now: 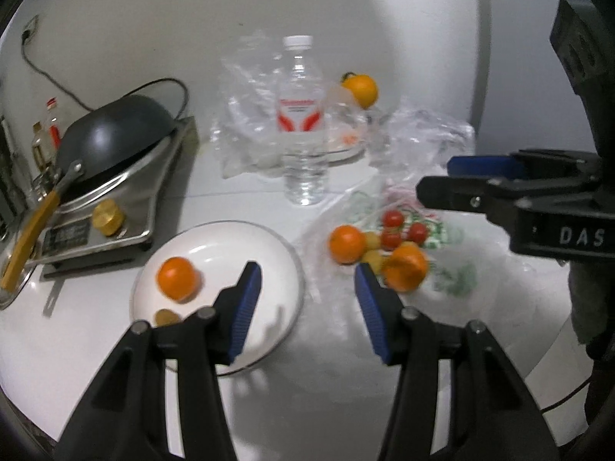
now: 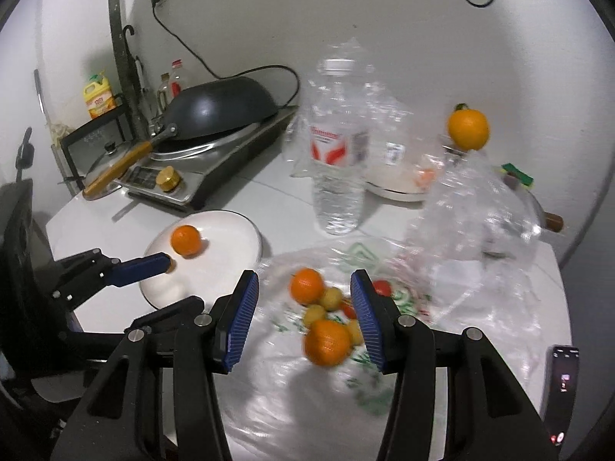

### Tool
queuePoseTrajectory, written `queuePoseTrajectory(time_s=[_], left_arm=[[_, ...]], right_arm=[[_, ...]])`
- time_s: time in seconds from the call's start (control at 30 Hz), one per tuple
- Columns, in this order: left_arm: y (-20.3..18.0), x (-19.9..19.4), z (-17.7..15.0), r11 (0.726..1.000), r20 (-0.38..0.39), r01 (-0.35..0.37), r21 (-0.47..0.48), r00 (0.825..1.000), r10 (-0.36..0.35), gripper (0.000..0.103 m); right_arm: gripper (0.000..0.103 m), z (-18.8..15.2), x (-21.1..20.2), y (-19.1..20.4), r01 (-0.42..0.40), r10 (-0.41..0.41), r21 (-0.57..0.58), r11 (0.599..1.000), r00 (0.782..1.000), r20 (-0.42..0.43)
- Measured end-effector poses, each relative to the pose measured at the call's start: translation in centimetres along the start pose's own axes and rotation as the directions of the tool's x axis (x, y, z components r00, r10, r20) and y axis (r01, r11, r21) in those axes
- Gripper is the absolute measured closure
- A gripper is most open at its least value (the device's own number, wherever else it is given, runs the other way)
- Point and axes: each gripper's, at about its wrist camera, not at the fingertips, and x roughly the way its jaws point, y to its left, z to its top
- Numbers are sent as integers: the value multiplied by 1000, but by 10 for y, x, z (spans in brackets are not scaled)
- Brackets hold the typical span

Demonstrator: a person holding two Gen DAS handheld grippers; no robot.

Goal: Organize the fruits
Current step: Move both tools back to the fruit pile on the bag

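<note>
White walls back a white desk (image 1: 338, 365) crowded with kitchen things. Both pairs of jaws stand spread and hold nothing.

Ahead of the left gripper (image 1: 307, 299), partly under its left finger, lies a white plate (image 1: 230, 238). On the plate sit one orange (image 1: 178, 278) and a small yellow fruit (image 1: 166, 317), the latter just beside that finger's linkage. To the right of these jaws, on a printed plastic bag (image 1: 453, 280), lies the fruit pile: an orange (image 1: 346, 244), another orange (image 1: 405, 272) touching the right finger's tip in this view, red cherry tomatoes (image 1: 403, 228) beyond them, and small yellow fruits (image 1: 372, 249) between.

From the right wrist, the pile lies between and just ahead of the right gripper (image 2: 303, 299); the nearer orange is blurred. This gripper hovers over the bag, its blue pads (image 2: 242, 322) well apart. The left gripper reaches in from the left over the plate's near rim.

Farther ahead stands an upright water bottle (image 2: 338, 161) with a white cap, crumpled clear plastic (image 2: 480, 211) around and to its right. Beyond that, a further orange (image 2: 468, 130) with a green stem sits raised above a second dish (image 2: 396, 188); what carries it I cannot tell. Far left, a dark wok (image 2: 223, 103) with a wooden handle rests tilted on a cooker (image 2: 215, 169) with a brass knob. A phone (image 2: 563, 392) lies at the desk's right edge.
</note>
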Motion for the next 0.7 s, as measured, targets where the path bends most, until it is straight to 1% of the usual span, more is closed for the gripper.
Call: queuePoseTrajectory(time_s=[0.1, 0.23, 0.3, 0.33, 0.37, 0.4, 0.53, 0.57, 0.63, 0.7], left_arm=[[-18, 3, 3, 1000, -4, 11, 26, 1000, -11, 51], [-33, 12, 5, 999, -30, 25, 26, 999, -24, 51], [-40, 15, 6, 999, -30, 31, 34, 999, -30, 49], [-43, 16, 6, 999, -31, 35, 38, 999, -33, 40], [-47, 18, 7, 998, -35, 40, 40, 999, -39, 35], [-51, 20, 8, 998, -38, 48, 43, 998, -46, 33], [-69, 29, 11, 995, -60, 62, 72, 997, -58, 33], [-73, 33, 12, 995, -66, 61, 84, 996, -56, 33], [-79, 39, 13, 993, -78, 59, 100, 996, -51, 33], [-83, 44, 14, 992, -89, 57, 109, 995, -48, 33]], right_arm=[[50, -8, -5, -14, 10, -10, 6, 1000, 1000, 11], [50, -18, -10, -32, 13, -14, 14, 1000, 1000, 14], [50, -24, -15, -42, 10, -10, 18, 1000, 1000, 24], [50, -25, -16, -44, 10, -10, 19, 1000, 1000, 25], [50, -28, -17, -48, 11, -12, 21, 1000, 1000, 26], [50, -30, -17, -52, 11, -12, 24, 1000, 1000, 26], [53, -38, -16, -67, -2, 1, 36, 999, 1000, 24], [57, -41, -15, -69, -10, 9, 37, 999, 1000, 24], [58, -44, -12, -74, -21, 21, 37, 999, 1000, 19], [62, -46, -9, -78, -35, 34, 36, 999, 999, 15]])
